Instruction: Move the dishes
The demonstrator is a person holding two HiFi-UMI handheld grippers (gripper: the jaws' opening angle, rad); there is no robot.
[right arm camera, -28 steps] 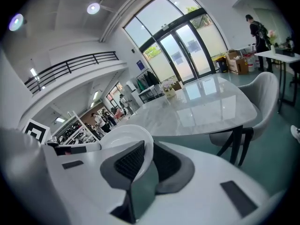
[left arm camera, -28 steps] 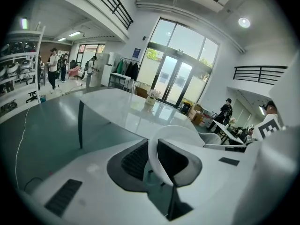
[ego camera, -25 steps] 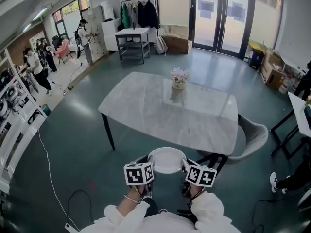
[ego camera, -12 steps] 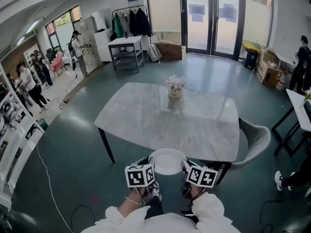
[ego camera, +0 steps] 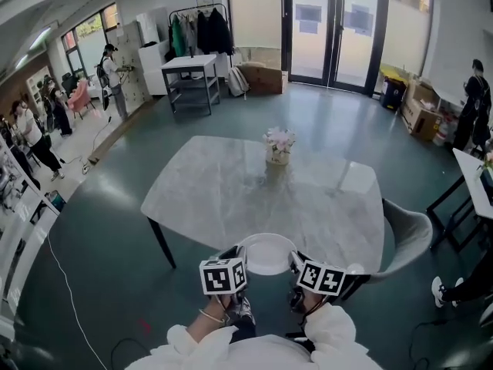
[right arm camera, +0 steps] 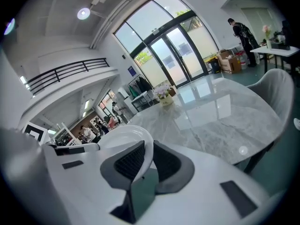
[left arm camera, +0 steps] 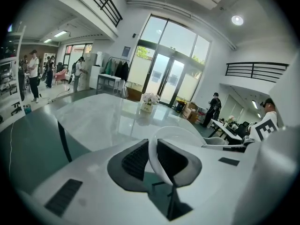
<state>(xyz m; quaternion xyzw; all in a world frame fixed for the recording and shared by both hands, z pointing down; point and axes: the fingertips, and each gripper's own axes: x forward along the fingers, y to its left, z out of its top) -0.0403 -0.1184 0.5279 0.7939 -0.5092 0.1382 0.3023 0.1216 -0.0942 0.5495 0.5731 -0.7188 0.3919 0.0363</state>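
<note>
A white dish (ego camera: 267, 253) is carried between both grippers, just short of the near edge of a grey marble table (ego camera: 231, 183). My left gripper (ego camera: 240, 262) is shut on the dish's left rim (left arm camera: 157, 161), which runs between the dark pads. On the other side my right gripper (ego camera: 294, 266) is shut on the right rim (right arm camera: 146, 150). The dish (right arm camera: 124, 137) stays roughly level in the air. A small vase of pale flowers (ego camera: 279, 146) stands at the table's far middle.
A grey chair (ego camera: 404, 233) is tucked at the table's right side. Black cables (ego camera: 69, 299) trail on the floor at the left. Several people stand at the far left (ego camera: 108, 68) and one at the far right (ego camera: 470, 99). A white desk (ego camera: 474, 179) lies right.
The table has drawn nearer in the head view and the dish with both grippers has come forward to its near edge. Both grips look unchanged.
</note>
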